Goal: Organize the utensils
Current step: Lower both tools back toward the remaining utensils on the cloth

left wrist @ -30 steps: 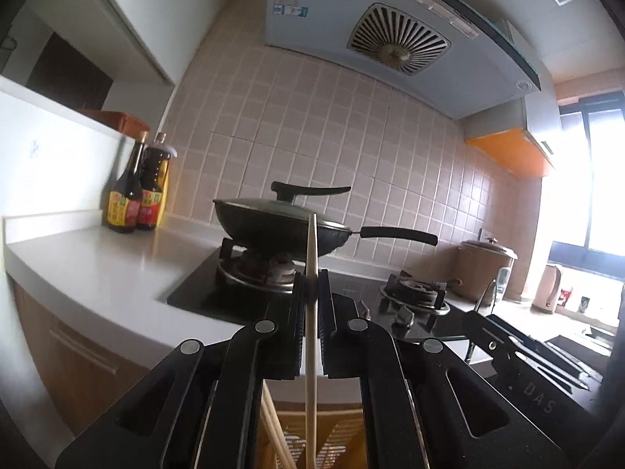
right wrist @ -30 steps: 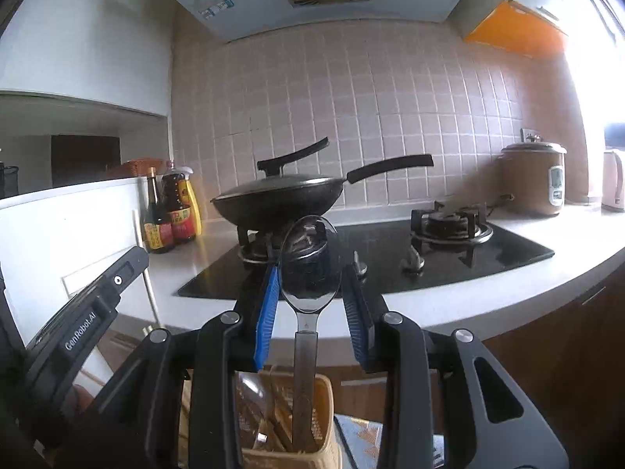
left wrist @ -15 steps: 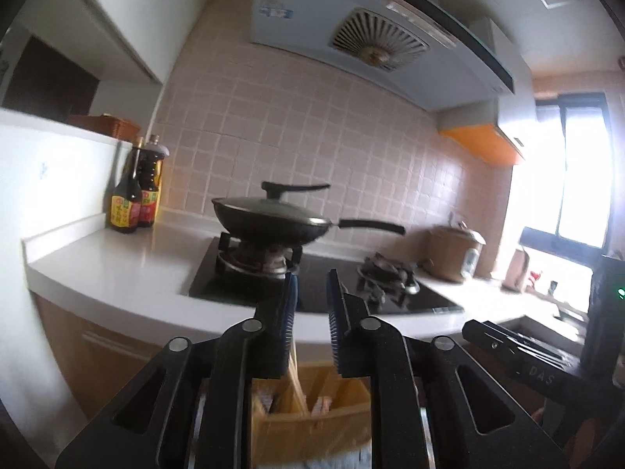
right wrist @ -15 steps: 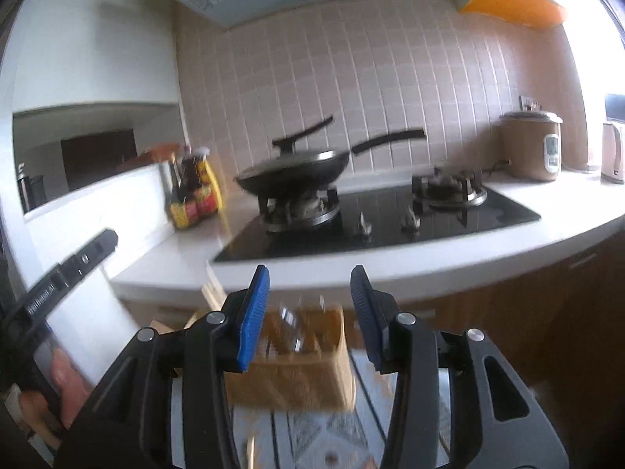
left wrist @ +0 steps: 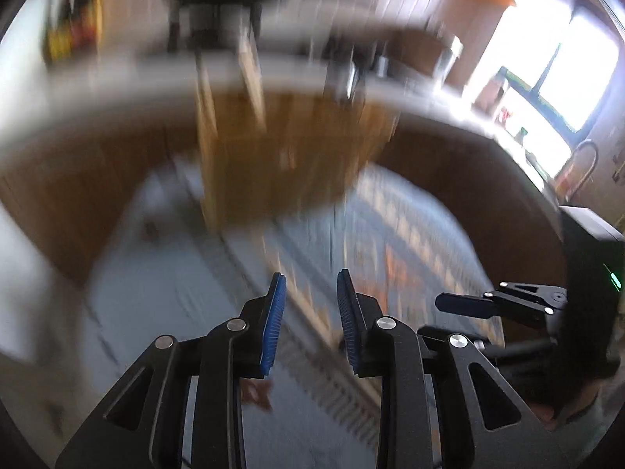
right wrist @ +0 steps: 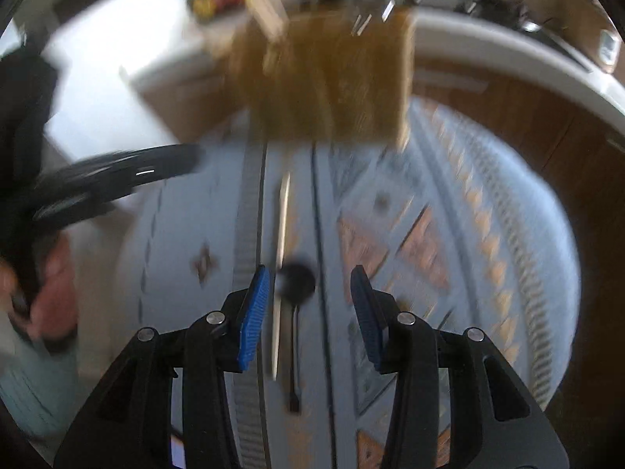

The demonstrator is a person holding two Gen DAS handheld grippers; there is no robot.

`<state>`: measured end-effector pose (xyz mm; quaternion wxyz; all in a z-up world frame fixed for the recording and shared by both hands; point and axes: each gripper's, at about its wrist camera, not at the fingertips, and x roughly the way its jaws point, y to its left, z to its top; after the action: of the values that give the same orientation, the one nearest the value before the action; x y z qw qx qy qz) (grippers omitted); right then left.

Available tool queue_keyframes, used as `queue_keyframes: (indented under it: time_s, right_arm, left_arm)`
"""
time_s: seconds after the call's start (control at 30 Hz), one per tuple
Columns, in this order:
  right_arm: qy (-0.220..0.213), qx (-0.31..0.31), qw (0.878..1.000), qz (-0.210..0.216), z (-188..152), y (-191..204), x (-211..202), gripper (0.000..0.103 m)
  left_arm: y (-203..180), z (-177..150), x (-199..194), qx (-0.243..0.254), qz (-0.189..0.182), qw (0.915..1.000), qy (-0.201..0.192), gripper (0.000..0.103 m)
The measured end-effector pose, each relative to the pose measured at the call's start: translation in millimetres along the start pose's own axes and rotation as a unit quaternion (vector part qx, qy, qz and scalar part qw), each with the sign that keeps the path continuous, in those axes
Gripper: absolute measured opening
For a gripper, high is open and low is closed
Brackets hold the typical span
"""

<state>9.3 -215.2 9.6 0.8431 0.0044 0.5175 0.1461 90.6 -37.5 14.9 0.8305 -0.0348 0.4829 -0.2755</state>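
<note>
On the patterned cloth (right wrist: 449, 211) covering the desk, just ahead of the right tongs (right wrist: 308, 312), two utensils are lying side by side: a pale slim stick (right wrist: 282, 242), probably a chopstick, and a dark-bowled spoon (right wrist: 295, 285) whose thin handle is running back toward the camera. Both are lying with their long axes nearly straight along the line of the tongs, away from the camera toward the woven holder (right wrist: 332, 78) standing at the far edge of the cloth, with utensil ends sticking up from it. The stick is sitting just inside the left blue pad, while the spoon's bowl is sitting between the two pads, nearer the left one. The right tongs are standing wide apart and holding nothing.

The left tongs (left wrist: 310, 312) are also gaping, moderately wide, with nothing between the pads. In that heavily blurred view the holder (left wrist: 281, 148) is showing ahead and above, and no loose utensil can be made out on the cloth beneath. The right tongs are therefore the nearer of the two. Because the pieces are lying lengthwise to the tongs, closing across them looks workable, though both are so close together that the tongs risk catching two at once.
</note>
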Motion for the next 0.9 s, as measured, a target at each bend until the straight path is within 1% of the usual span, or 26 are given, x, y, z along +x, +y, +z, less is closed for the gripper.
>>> queue_keyframes:
  time_s: [0.07, 0.1, 0.13, 0.17, 0.3, 0.33, 0.4, 0.47, 0.53, 0.63, 0.77, 0.87, 0.9]
  right_arm:
    - [0.015, -0.008, 1.000, -0.016, -11, 6, 11, 0.040]
    - [0.024, -0.015, 0.999, -0.022, -16, 8, 16, 0.040]
    - [0.031, -0.019, 0.999, -0.024, -19, 9, 20, 0.037]
    - [0.035, -0.022, 0.999, -0.027, -22, 10, 22, 0.037]
    - [0.040, -0.034, 0.998, -0.031, -26, 16, 29, 0.036]
    - [0.041, -0.036, 0.998, -0.031, -26, 17, 31, 0.034]
    - [0.042, -0.039, 0.998, -0.034, -24, 16, 33, 0.032]
    - [0.043, -0.043, 0.997, -0.038, -22, 18, 40, 0.030]
    - [0.051, -0.043, 0.997, -0.040, -19, 16, 45, 0.029]
    - [0.063, -0.051, 0.996, -0.043, -16, 17, 53, 0.025]
    - [0.070, -0.059, 0.995, -0.049, -14, 21, 62, 0.017]
    - [0.075, -0.066, 0.993, -0.063, -13, 26, 70, 0.017]
    - [0.073, -0.069, 0.993, -0.068, -14, 29, 71, 0.017]
  left_arm:
    - [14, -8, 33, -0.026, -0.033, 0.9972, 0.061, 0.026]
    - [18, -11, 44, -0.034, -0.044, 0.9955, 0.077, 0.025]
    - [21, -13, 53, -0.041, -0.051, 0.9938, 0.090, 0.025]
    - [23, -14, 60, -0.045, -0.052, 0.9930, 0.096, 0.025]
    - [29, -12, 72, -0.056, -0.033, 0.9939, 0.090, 0.025]
    - [30, -10, 75, -0.060, -0.025, 0.9941, 0.087, 0.025]
    - [34, -9, 80, -0.065, -0.021, 0.9936, 0.090, 0.025]
    - [34, -5, 82, -0.063, -0.012, 0.9945, 0.083, 0.025]
    - [28, -2, 84, -0.054, 0.000, 0.9952, 0.082, 0.025]
    - [16, 0, 86, -0.028, 0.028, 0.9958, 0.082, 0.025]
    - [3, -3, 88, 0.003, 0.064, 0.9952, 0.074, 0.025]
    - [-2, -4, 89, 0.014, 0.080, 0.9945, 0.067, 0.025]
    - [-4, -5, 89, 0.018, 0.084, 0.9942, 0.064, 0.027]
